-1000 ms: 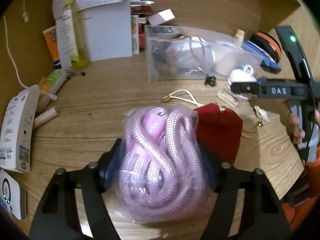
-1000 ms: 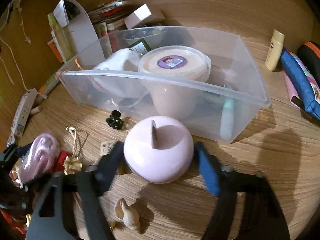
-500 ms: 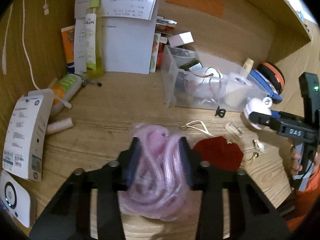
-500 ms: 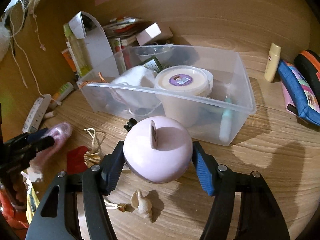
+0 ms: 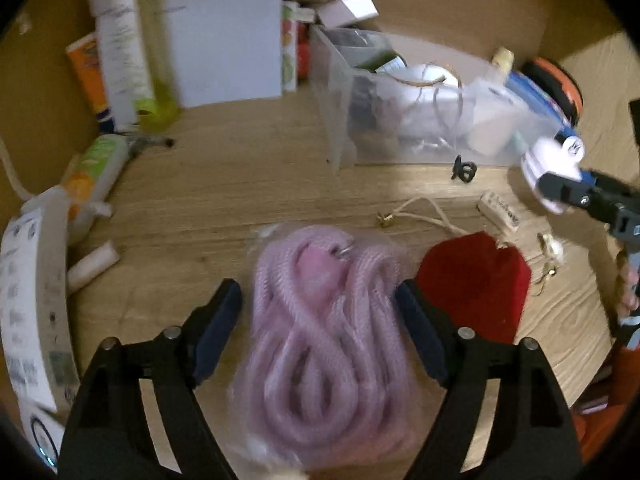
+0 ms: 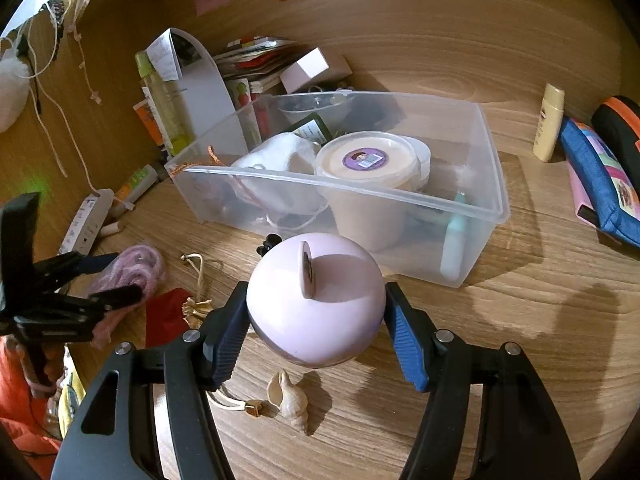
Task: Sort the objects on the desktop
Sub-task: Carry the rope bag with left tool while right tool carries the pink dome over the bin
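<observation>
Bagged pink rope [image 5: 320, 332] is seen on the tabletop [image 5: 240, 184] between the just-opened left gripper [image 5: 318, 312]; a lilac ball [image 6: 316, 300] is clamped by the right gripper [image 6: 316, 322]. Slippage from that smooth ball is risked near the clear bin [image 6: 480, 208].

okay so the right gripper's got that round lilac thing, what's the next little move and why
Probably carry the lilac ball forward over the clear bin's near wall, then open. The right gripper clamps it just short of that wall, and the bin already holds sorted items with free space at its right end.
</observation>
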